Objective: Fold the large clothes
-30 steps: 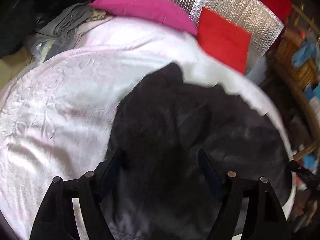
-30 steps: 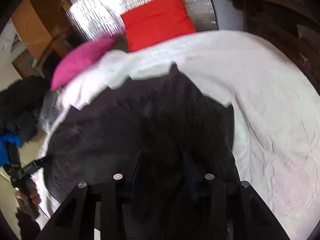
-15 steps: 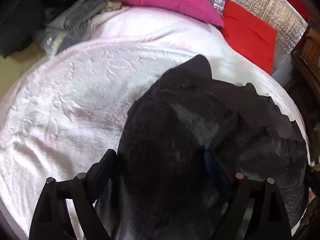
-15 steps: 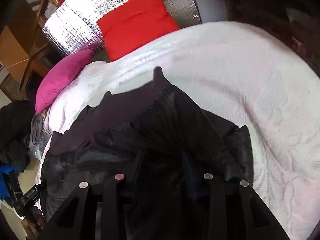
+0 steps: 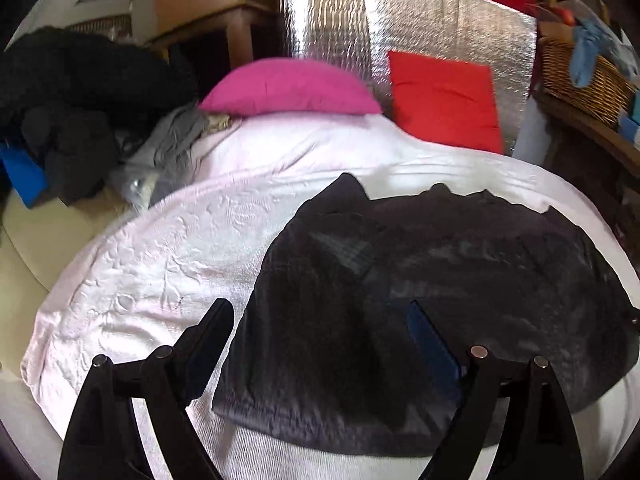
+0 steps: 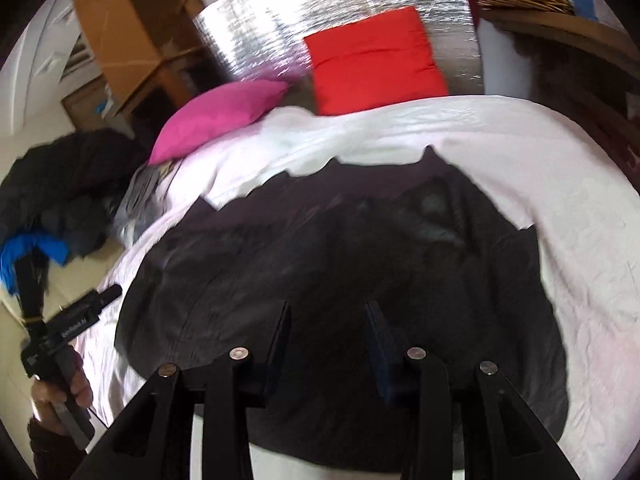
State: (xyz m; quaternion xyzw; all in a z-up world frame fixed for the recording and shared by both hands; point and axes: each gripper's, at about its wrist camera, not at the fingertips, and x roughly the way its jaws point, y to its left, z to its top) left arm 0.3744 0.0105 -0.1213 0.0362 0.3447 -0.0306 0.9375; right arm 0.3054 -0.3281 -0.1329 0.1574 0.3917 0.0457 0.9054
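Observation:
A large dark grey garment [image 5: 420, 300] lies folded and rumpled on the white bedspread [image 5: 168, 248]; it also shows in the right wrist view [image 6: 340, 264]. My left gripper [image 5: 320, 320] is open and empty, held above the garment's left edge. My right gripper [image 6: 326, 316] is open, narrower, and empty above the garment's near part. The left gripper's body [image 6: 64, 328] and the hand that holds it show at the far left of the right wrist view.
A pink pillow [image 5: 288, 88] and a red cushion [image 5: 444, 100] lean on a silver foil panel [image 5: 400, 24] at the bed's head. A pile of dark and grey clothes [image 5: 80, 120] lies left of the bed. A wicker basket [image 5: 580, 76] stands at the right.
Both grippers have let go of the garment, risen and pulled back. The garment now lies flatter on the bed, and more of the room shows.

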